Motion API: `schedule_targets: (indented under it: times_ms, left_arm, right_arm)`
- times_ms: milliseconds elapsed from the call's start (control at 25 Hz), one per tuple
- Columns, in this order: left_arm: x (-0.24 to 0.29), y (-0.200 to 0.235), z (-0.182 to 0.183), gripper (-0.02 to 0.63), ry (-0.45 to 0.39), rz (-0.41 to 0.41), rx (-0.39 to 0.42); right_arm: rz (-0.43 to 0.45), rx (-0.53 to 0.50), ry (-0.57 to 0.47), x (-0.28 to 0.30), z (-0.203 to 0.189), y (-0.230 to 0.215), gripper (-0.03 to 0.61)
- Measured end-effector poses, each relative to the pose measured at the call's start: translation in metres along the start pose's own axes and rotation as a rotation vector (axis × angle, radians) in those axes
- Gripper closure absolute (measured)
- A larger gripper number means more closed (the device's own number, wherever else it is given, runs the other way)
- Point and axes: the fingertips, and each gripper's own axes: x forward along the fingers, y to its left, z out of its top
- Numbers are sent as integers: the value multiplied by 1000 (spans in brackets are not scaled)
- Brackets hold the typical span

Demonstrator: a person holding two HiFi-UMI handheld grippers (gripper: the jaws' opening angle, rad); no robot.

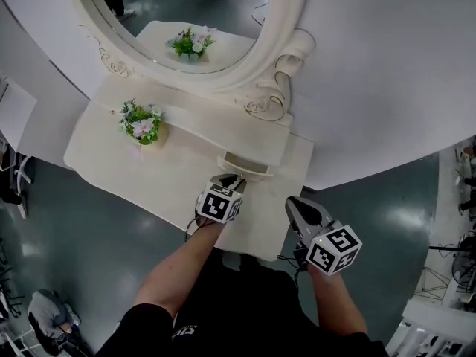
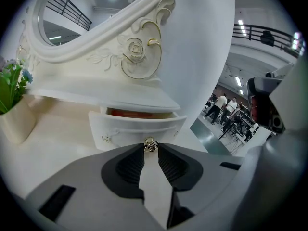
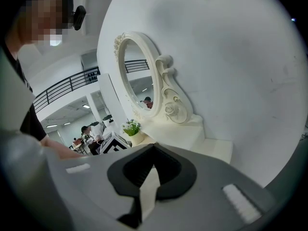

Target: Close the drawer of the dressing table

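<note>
The cream dressing table (image 1: 171, 181) has a small drawer (image 1: 243, 163) under its mirror shelf, pulled partly out. In the left gripper view the drawer front (image 2: 130, 129) stands out from the shelf, with something red (image 2: 137, 112) showing inside. My left gripper (image 1: 235, 182) points down at the drawer front. Its jaws are shut on the small gold drawer knob (image 2: 150, 146) at their tips. My right gripper (image 1: 296, 205) hovers off the table's right front corner with nothing in it. In its own view the right gripper (image 3: 153, 147) has its tips together.
A flowerpot (image 1: 141, 125) stands on the table's left part. The oval mirror (image 1: 178, 13) with carved frame rises behind the drawer, against a curved white wall (image 1: 387, 65). Grey floor surrounds the table. People stand far off in the hall (image 2: 224, 107).
</note>
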Motion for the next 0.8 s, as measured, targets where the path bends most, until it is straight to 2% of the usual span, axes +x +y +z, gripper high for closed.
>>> schedule_targets:
  times_ms: [440, 800]
  left_arm:
    - [15, 8, 13, 520, -5, -2, -8]
    - [25, 11, 15, 520, 26, -1, 0]
  right_arm:
    - [-27, 16, 3, -4, -2, -13, 568]
    - [-41, 25, 1, -6, 1, -23, 568]
